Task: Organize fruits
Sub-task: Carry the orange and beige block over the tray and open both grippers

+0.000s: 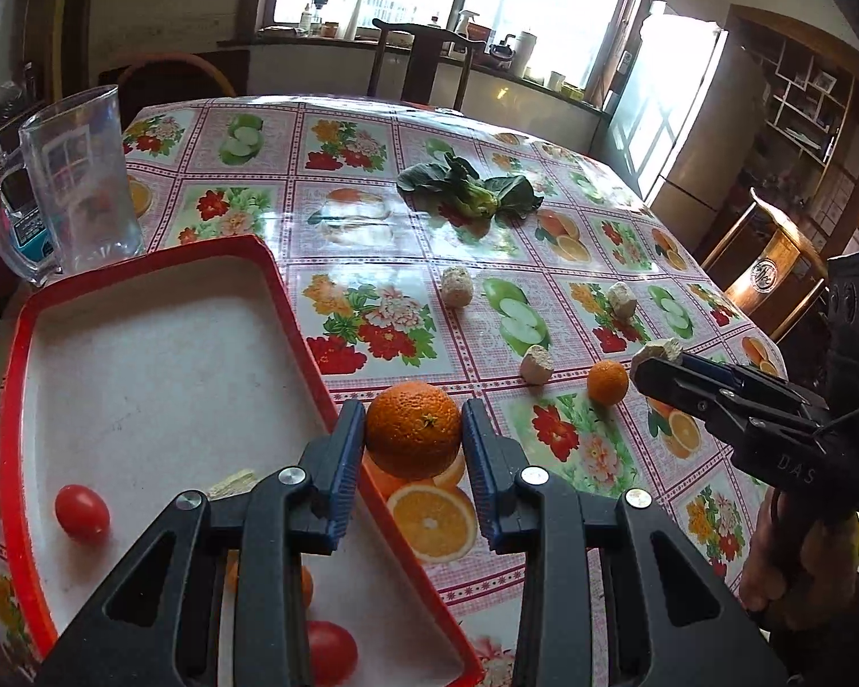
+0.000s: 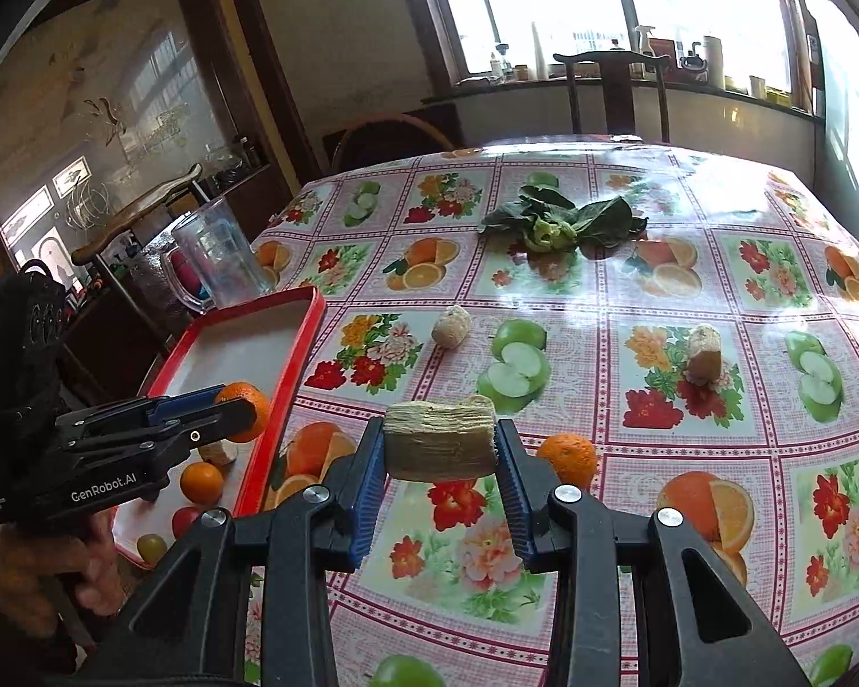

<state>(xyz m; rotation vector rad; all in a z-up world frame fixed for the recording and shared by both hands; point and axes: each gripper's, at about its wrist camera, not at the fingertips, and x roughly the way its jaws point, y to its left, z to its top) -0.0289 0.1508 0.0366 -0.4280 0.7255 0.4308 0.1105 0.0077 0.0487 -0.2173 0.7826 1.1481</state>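
My left gripper [image 1: 413,435] is shut on a large orange [image 1: 413,429] and holds it over the right rim of the red tray [image 1: 143,263]. The tray holds a red tomato [image 1: 82,509], another tomato [image 1: 331,650] and a small orange partly hidden by my fingers. My right gripper [image 2: 440,446] is shut on a beige corn-cob piece [image 2: 440,441] above the table. A small orange [image 2: 567,458] lies on the cloth just right of it, also in the left wrist view [image 1: 607,382]. In the right wrist view the tray [image 2: 309,332] also holds an orange [image 2: 201,482] and a green fruit [image 2: 151,547].
Several beige corn-cob pieces [image 1: 457,285] [image 1: 537,366] [image 2: 703,355] lie on the fruit-patterned tablecloth. Leafy greens [image 1: 475,192] lie further back. A clear plastic jug [image 1: 80,183] stands behind the tray. Wooden chairs stand at the far and right table edges.
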